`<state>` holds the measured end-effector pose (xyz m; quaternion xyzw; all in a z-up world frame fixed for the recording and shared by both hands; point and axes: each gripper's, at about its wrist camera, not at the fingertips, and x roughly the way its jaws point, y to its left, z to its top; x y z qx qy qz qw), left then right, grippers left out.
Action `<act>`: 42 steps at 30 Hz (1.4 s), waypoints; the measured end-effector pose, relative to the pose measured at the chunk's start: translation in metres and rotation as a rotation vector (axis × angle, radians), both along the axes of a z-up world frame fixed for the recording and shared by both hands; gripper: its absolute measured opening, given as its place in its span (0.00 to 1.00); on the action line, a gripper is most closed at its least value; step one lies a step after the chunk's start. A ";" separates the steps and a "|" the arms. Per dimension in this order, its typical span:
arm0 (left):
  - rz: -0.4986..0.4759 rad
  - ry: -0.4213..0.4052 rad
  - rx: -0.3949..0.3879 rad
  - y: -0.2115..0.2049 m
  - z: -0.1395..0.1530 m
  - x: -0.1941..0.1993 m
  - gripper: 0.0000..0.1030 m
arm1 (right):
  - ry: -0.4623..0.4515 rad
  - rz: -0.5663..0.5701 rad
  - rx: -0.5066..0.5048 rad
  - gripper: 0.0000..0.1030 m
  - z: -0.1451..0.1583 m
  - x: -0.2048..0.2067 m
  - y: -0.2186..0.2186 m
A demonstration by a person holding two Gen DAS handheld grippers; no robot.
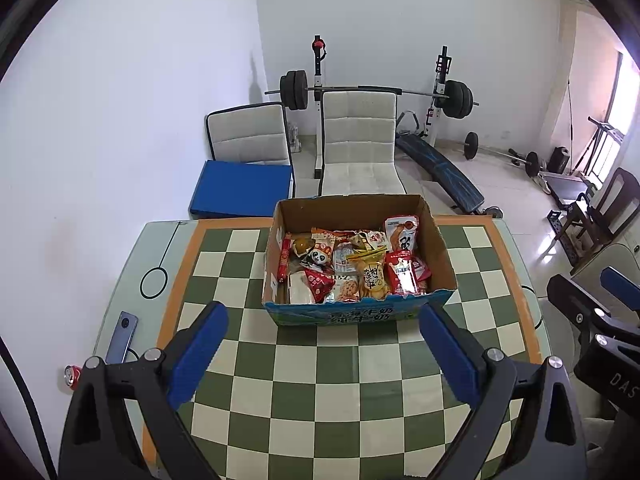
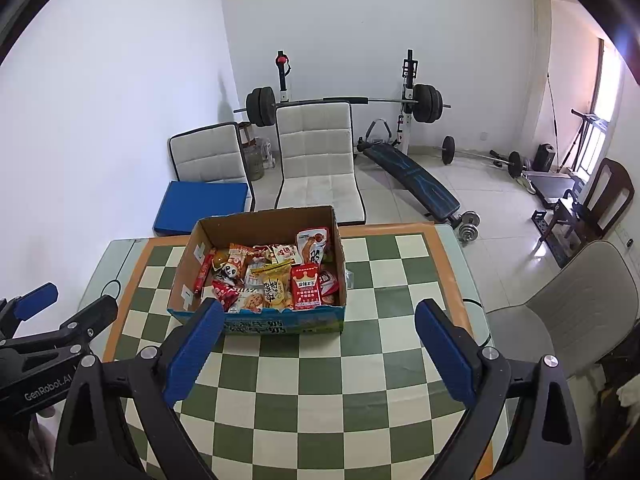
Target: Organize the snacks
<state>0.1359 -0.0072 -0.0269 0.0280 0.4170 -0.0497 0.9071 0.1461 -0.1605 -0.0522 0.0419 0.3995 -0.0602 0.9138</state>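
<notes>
An open cardboard box (image 1: 440,252) (image 2: 184,264) stands on the checkered table, filled with several snack packets (image 1: 352,268) (image 2: 272,276), mostly red, yellow and white. My left gripper (image 1: 322,320) is open and empty, held above the table just in front of the box. My right gripper (image 2: 318,316) is open and empty too, in front of the box's near wall. The right gripper shows at the right edge of the left wrist view (image 1: 592,304). The left gripper shows at the left edge of the right wrist view (image 2: 60,312).
A green-and-cream checkered table (image 1: 320,380) (image 2: 320,380) has an orange border. A phone (image 1: 122,338) and a red can (image 1: 73,376) lie at its left edge. Two pale chairs (image 1: 358,140), a blue pad (image 1: 244,188) and a barbell rack (image 1: 372,92) stand beyond. Another chair (image 2: 580,312) stands right.
</notes>
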 end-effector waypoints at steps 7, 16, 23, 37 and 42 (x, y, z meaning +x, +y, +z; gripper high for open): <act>0.002 0.000 0.003 0.001 0.000 0.000 0.95 | 0.000 -0.001 -0.001 0.96 0.002 -0.001 0.000; 0.001 -0.002 0.001 0.001 0.001 -0.002 0.95 | -0.002 0.000 -0.002 0.96 0.001 -0.001 0.000; 0.000 -0.005 0.002 0.001 0.002 -0.002 0.95 | 0.000 -0.001 -0.001 0.96 0.001 -0.002 -0.001; -0.004 -0.015 0.015 0.004 0.007 -0.001 0.95 | 0.005 -0.010 0.000 0.96 0.002 -0.004 -0.001; -0.002 -0.013 0.021 0.004 0.008 -0.002 0.95 | 0.005 -0.008 -0.001 0.96 0.002 -0.005 -0.001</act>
